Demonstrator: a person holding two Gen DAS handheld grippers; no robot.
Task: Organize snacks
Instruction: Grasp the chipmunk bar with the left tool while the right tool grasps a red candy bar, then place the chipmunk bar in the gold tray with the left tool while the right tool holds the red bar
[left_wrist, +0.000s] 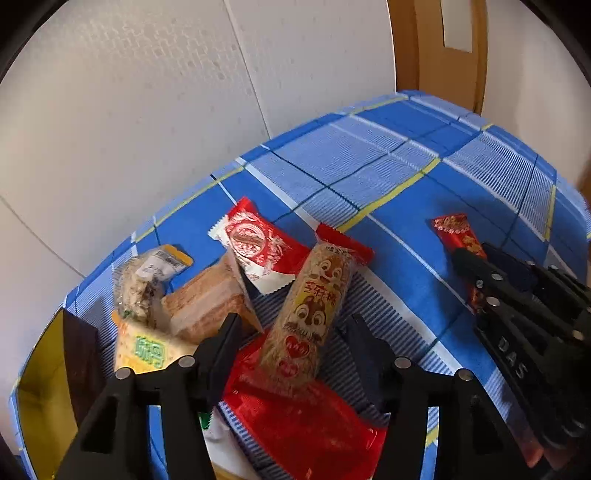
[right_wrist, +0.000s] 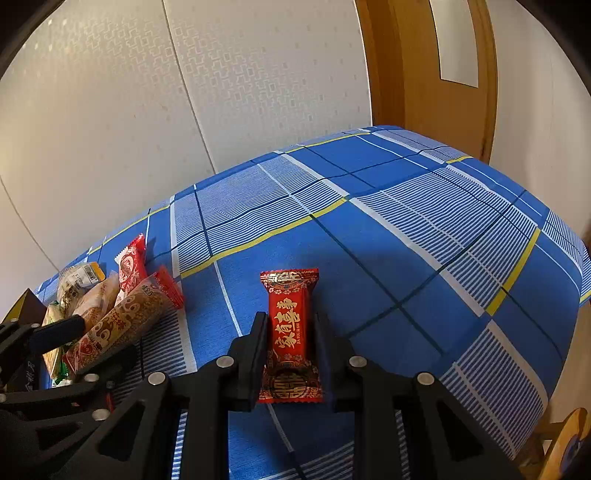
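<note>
Right gripper (right_wrist: 290, 330) brackets the red candy packet (right_wrist: 289, 334), fingers narrow, contact unclear. I'd squeeze mid-wrapper, then lift straight. Left gripper (left_wrist: 295, 332) hovers wide.

a room in a home

a blue plaid tablecloth (right_wrist: 369, 229) covers the table, set against pale embossed wallpaper (right_wrist: 184, 92) and a wooden door (right_wrist: 417, 74). packaged snacks (left_wrist: 221, 295) lie heaped together on the cloth.

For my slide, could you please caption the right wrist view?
Right gripper straddles a red candy packet on the blue checked cloth.
</note>
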